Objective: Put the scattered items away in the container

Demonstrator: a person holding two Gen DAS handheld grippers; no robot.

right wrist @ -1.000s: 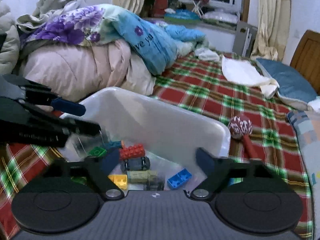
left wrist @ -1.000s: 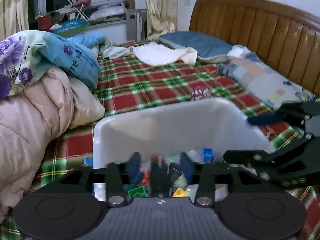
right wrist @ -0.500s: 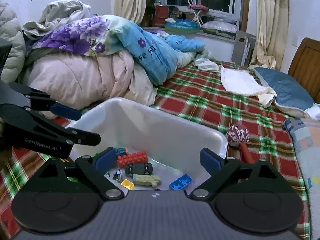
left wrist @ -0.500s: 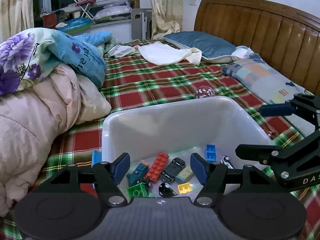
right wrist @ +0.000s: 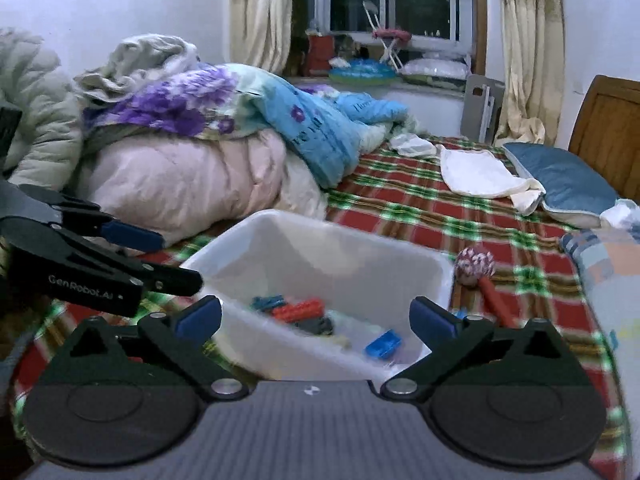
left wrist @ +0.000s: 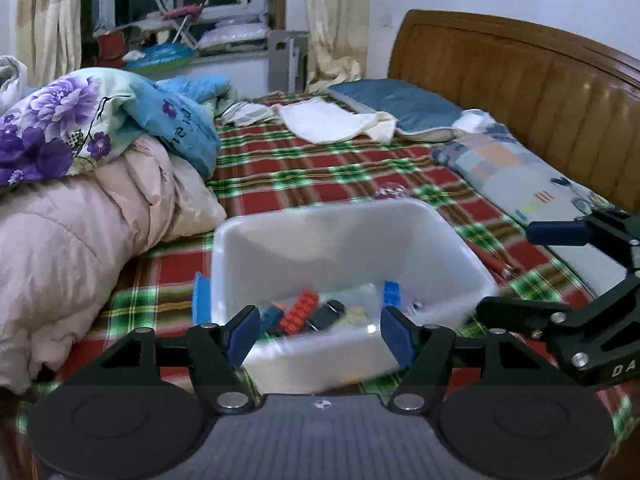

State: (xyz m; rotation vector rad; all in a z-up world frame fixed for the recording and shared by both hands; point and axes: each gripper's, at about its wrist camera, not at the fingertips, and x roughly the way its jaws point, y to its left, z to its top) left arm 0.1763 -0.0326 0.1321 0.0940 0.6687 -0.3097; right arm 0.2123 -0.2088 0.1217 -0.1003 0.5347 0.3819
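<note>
A white plastic bin (left wrist: pixel 344 236) (right wrist: pixel 320 248) sits on the plaid bed. It holds several toy bricks and small cars, among them a red brick (left wrist: pixel 299 311) (right wrist: pixel 298 309) and a blue brick (right wrist: pixel 383 343). My left gripper (left wrist: pixel 320 330) is open and empty, above the bin's near rim. My right gripper (right wrist: pixel 316 320) is open and empty, above the bin's near side. A blue brick (left wrist: pixel 202 298) stands outside the bin against its left wall. A red-handled maraca (right wrist: pixel 476 268) lies on the bed right of the bin.
A pile of quilts (left wrist: pixel 80 184) (right wrist: pixel 192 168) lies left of the bin. Pillows (left wrist: pixel 404 106) and a wooden headboard (left wrist: pixel 520 80) are at the right. A white cloth (left wrist: pixel 324 120) lies farther up the bed.
Both grippers have drawn back and up from the bin. The left gripper's jaws, nearly shut one second ago, have opened wide. The bin looks smaller and farther.
</note>
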